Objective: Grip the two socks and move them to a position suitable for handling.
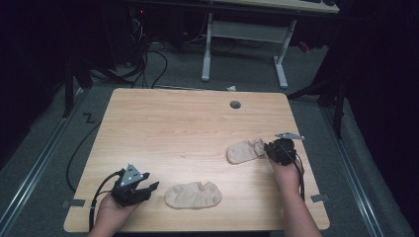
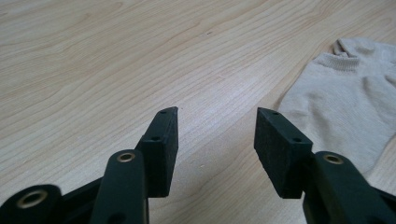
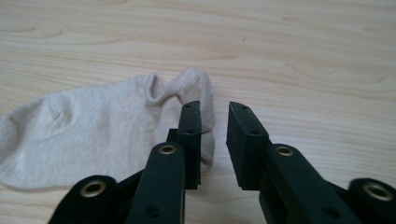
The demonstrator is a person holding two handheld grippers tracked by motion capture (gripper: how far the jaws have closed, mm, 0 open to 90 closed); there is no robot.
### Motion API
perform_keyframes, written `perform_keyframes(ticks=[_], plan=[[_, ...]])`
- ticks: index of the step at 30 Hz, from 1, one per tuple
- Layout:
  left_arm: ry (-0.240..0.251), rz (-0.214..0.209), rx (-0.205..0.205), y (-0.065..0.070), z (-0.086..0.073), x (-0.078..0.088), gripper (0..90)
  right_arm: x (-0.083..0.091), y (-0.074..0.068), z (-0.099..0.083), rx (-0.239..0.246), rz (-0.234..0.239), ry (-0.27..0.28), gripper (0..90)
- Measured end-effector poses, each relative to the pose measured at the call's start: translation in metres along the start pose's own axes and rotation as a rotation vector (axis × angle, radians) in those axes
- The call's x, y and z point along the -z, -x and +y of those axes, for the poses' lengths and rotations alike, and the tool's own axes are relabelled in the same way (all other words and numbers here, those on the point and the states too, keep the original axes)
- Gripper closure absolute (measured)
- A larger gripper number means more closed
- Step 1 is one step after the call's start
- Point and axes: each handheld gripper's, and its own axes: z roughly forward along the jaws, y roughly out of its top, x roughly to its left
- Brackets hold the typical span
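Note:
Two beige ankle socks lie flat on the wooden table [image 1: 173, 128]. The near sock [image 1: 193, 195] rests by the front edge, and my left gripper [image 1: 148, 190] stands open just to its left, apart from it. In the left gripper view the jaws [image 2: 217, 112] are spread wide over bare wood, with that sock [image 2: 345, 102] off to the right. The far sock [image 1: 243, 151] lies at the right, its cuff end at my right gripper [image 1: 269, 148]. In the right gripper view the jaws [image 3: 215, 105] stand a narrow gap apart, open, with the cuff edge of the sock [image 3: 93, 130] beside the left jaw.
A round cable hole [image 1: 235, 104] sits near the table's far edge. Behind the table stand a white desk frame [image 1: 244, 34] and floor cables [image 1: 148, 59]. Bare wood stretches across the left and middle of the table.

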Motion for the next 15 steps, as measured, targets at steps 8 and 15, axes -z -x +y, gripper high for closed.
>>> perform_keyframes(ticks=[8, 15], plan=[[-0.005, 0.001, -0.003, 0.000, 0.000, -0.001, 50.3, -0.008, 0.000, 0.005, 0.019, 0.001, -0.002, 73.2], [-0.001, 0.012, -0.006, 0.002, -0.001, 0.001, 50.2, -0.036, -0.002, -0.003, 0.049, -0.007, -0.083, 80.0]])
